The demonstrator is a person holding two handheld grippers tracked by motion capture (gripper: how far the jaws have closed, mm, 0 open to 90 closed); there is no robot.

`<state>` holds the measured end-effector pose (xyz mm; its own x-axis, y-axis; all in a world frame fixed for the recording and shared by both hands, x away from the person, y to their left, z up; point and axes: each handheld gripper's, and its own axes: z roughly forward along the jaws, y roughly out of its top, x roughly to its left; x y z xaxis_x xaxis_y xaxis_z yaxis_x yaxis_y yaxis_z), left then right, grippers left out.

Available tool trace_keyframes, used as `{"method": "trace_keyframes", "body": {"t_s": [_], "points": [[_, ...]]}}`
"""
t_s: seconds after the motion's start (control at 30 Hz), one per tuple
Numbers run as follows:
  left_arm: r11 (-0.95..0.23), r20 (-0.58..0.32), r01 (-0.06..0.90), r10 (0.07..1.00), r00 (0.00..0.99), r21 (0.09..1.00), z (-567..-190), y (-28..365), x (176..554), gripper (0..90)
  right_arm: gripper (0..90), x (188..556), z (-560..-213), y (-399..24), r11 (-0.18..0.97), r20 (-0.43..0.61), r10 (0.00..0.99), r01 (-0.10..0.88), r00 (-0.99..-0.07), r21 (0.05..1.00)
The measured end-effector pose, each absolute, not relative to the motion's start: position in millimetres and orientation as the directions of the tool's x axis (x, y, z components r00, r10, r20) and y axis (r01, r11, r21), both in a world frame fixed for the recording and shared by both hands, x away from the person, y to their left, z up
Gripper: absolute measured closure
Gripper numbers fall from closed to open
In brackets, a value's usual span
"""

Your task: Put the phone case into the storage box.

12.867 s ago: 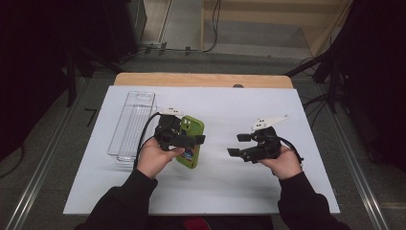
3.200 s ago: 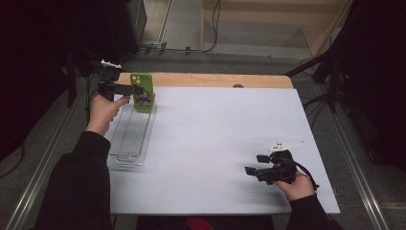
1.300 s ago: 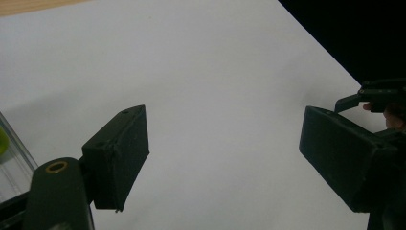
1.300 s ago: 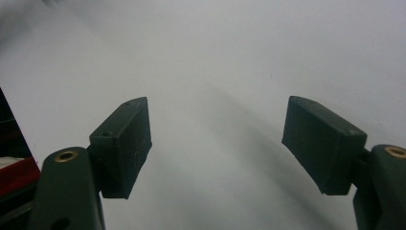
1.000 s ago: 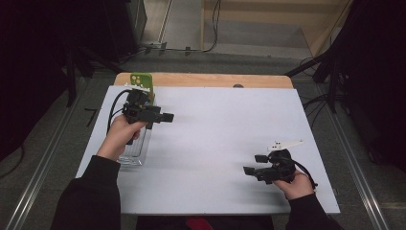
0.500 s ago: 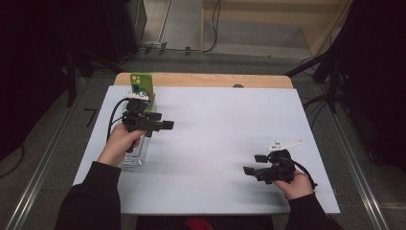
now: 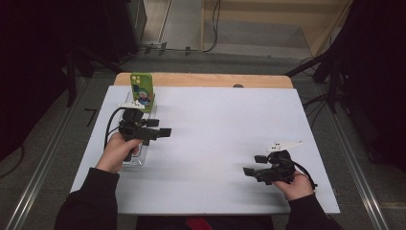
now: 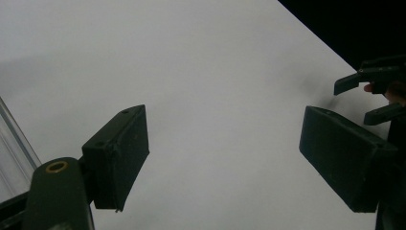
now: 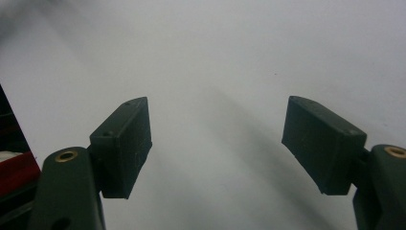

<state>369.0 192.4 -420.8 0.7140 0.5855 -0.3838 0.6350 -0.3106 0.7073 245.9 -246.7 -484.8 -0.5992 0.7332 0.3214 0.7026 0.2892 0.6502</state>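
Both grippers black: left gripper (image 7: 163, 132), right gripper (image 7: 250, 171). Each carries a pale three-cornered top plate and a trailing black cable. Jaws are flat rectangular blocks; brass-coloured bushings at their bases. Person's sleeves black.

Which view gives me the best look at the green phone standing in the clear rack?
The high view: the green phone stands upright at the far end of the clear rack, its decorated back facing the camera. The left gripper view catches just an edge of the rack, not the phone; the right gripper view looks at white tabletop.

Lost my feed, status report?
Left claw open, empty. Right claw open, empty. Green phone upright in clear rack. Nothing in the way.
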Motion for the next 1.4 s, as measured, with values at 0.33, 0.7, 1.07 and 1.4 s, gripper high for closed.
{"method": "trace_keyframes", "body": {"t_s": [0.33,0.7,1.07,1.4], "points": [[-0.318,-0.366,0.617,0.581,0.727,0.720,-426.0,194.1,355.3,17.9,23.5,245.4,-484.1,-247.5,0.286,0.322,0.734,0.703,-0.598,0.651],[-0.325,-0.359,0.600,0.564,0.744,0.731,-432.6,196.1,340.2,17.9,23.6,244.9,-483.6,-248.5,0.286,0.324,0.732,0.703,-0.599,0.651],[-0.349,-0.344,0.583,0.550,0.761,0.734,-442.7,194.7,321.0,17.9,23.6,244.5,-483.8,-247.4,0.290,0.324,0.729,0.702,-0.602,0.651],[-0.373,-0.335,0.573,0.536,0.775,0.729,-449.9,193.0,309.3,17.9,23.6,244.1,-484.1,-247.5,0.287,0.334,0.724,0.704,-0.603,0.650]]}}
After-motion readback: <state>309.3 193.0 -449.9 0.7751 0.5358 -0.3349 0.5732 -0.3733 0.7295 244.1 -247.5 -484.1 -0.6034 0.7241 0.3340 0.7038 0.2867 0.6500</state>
